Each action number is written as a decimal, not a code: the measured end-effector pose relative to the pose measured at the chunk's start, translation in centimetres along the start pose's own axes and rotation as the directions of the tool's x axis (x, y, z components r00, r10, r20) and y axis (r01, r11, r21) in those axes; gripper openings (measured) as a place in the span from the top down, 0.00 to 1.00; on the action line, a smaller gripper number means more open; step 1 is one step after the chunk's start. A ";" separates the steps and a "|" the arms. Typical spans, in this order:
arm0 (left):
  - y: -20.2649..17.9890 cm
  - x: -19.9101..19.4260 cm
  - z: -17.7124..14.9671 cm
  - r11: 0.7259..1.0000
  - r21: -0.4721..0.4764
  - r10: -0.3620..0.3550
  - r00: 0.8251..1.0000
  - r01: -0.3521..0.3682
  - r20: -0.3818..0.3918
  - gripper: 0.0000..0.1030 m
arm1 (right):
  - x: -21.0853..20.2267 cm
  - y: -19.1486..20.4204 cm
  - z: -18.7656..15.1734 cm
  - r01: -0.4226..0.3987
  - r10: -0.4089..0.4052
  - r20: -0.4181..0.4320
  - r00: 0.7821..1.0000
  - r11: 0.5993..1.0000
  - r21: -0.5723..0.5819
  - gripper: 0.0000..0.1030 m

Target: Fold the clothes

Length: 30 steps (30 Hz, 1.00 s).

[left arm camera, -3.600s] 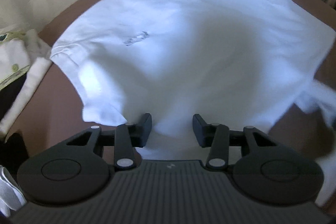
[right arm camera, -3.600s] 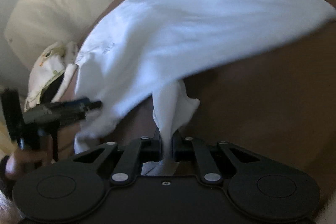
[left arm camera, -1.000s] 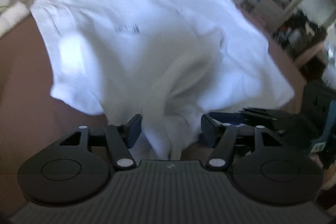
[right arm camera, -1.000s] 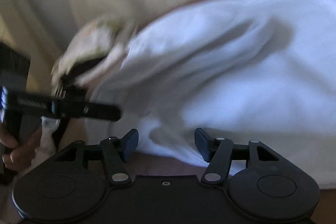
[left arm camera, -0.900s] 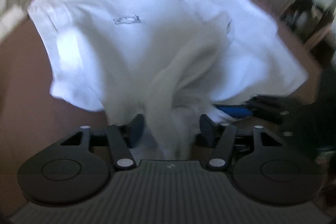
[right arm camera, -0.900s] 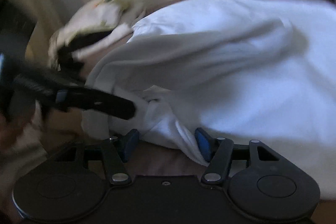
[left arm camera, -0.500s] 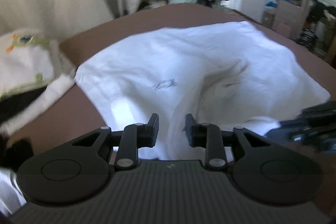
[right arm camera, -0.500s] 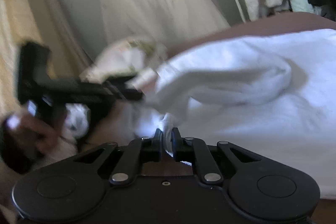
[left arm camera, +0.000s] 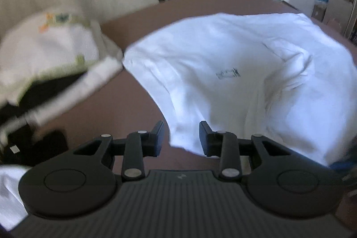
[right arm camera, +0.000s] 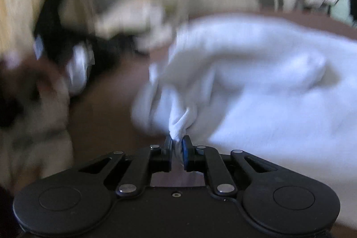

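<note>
I am holding the shirt [right arm camera: 256, 81] with the right gripper [right arm camera: 177, 148]: its jaws are pressed nearly together and are pinching a small bunch of white cloth. The left gripper [left arm camera: 181, 137] is standing with jaws half spread; the shirt edge is lying between them, but the pads are not pressing on it, as far as I am seeing. The shirt is resting on the brown bed [left arm camera: 125, 108], rumpled in the middle, with the print [left arm camera: 228, 74] facing up.

What I am worrying about: the right pinch is taking only a little cloth (a corner, I think), so a strong pull may be slipping it out. With only one side gripped, the shirt may be dragging crooked. The pile [left arm camera: 51, 55] is lying close to the shirt, so a wide sweep may be catching it.
</note>
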<state>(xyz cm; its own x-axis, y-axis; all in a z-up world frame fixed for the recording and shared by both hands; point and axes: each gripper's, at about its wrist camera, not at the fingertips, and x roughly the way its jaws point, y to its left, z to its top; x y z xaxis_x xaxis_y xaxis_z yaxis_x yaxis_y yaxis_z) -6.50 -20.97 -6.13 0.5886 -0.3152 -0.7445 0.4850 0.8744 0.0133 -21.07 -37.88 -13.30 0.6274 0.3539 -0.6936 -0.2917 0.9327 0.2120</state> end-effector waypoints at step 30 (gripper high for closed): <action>-4.4 2.1 -1.3 0.950 0.065 -0.293 0.944 0.305 -0.151 0.25 | -2.6 0.0 1.4 -0.051 0.052 0.018 0.999 0.998 -0.043 0.71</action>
<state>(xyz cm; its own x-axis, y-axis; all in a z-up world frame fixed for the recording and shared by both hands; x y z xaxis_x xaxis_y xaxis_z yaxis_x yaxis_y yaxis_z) -8.24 -25.05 -8.59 0.3161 -0.4979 -0.8076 0.6822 0.7108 -0.1712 -21.71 -38.73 -10.54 0.6243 0.4026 -0.6694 -0.3541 0.9097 0.2169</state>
